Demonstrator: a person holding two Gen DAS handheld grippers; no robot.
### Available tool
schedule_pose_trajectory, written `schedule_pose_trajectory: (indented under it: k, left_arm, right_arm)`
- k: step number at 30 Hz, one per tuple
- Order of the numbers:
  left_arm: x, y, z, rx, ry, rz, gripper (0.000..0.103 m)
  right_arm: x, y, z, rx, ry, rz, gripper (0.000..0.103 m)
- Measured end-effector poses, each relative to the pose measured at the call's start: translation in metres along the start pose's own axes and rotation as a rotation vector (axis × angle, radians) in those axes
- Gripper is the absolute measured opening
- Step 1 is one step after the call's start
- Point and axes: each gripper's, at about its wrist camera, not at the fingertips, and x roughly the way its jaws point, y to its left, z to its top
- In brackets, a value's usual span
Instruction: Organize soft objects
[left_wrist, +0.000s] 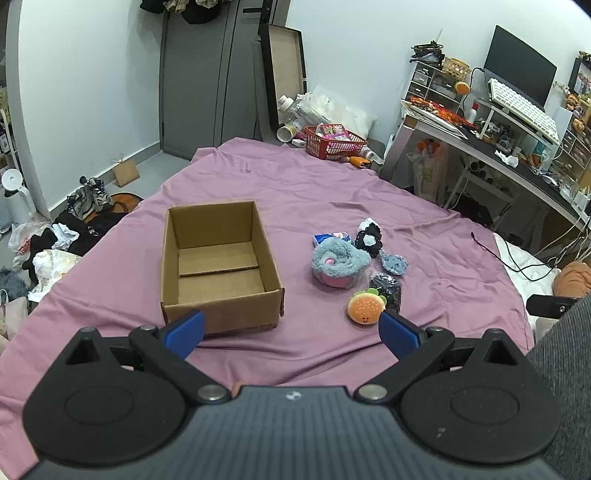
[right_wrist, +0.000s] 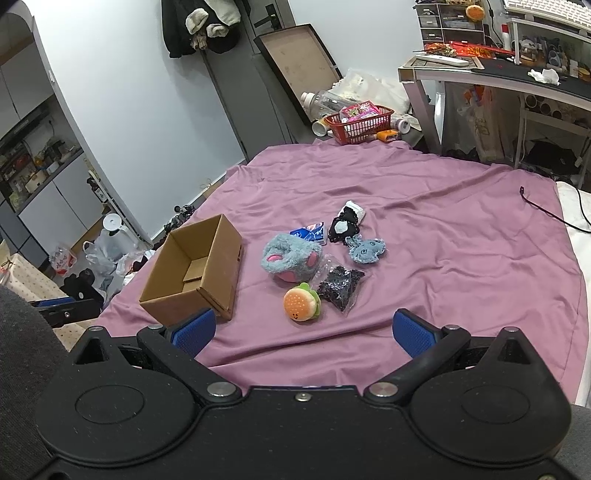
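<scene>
An empty cardboard box stands open on the purple bedsheet. To its right lies a cluster of soft things: a fluffy blue-and-pink plush, a small burger plush, a black item in a clear bag, a small blue plush, a black-and-white plush and a blue packet. My left gripper and right gripper hover near the front, both open and empty.
A red basket with bottles and bags sits beyond the bed's far edge. A cluttered desk stands to the right, with a black cable on the sheet. Clothes and bags cover the floor at left.
</scene>
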Motion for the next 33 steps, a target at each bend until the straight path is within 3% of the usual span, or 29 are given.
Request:
schedule_pose_trajectory:
  k: [4, 12, 19, 33]
  left_arm:
    - [0.001, 0.0, 0.002, 0.01, -0.004, -0.005, 0.1]
    - [0.01, 0.003, 0.006, 0.006, -0.011, 0.004, 0.1]
    - [0.033, 0.0, 0.011, 0.046, 0.009, 0.001, 0.1]
    - [0.089, -0.007, 0.02, 0.084, 0.076, -0.068, 0.099]
  right_arm:
    - [0.001, 0.001, 0.0, -0.001, -0.002, 0.0, 0.103]
    - [0.013, -0.001, 0.001, 0.021, 0.106, -0.001, 0.103]
    - [0.025, -0.004, 0.001, 0.051, 0.103, 0.027, 0.103]
    - [0.066, -0.029, -0.001, 0.123, 0.137, -0.007, 0.103]
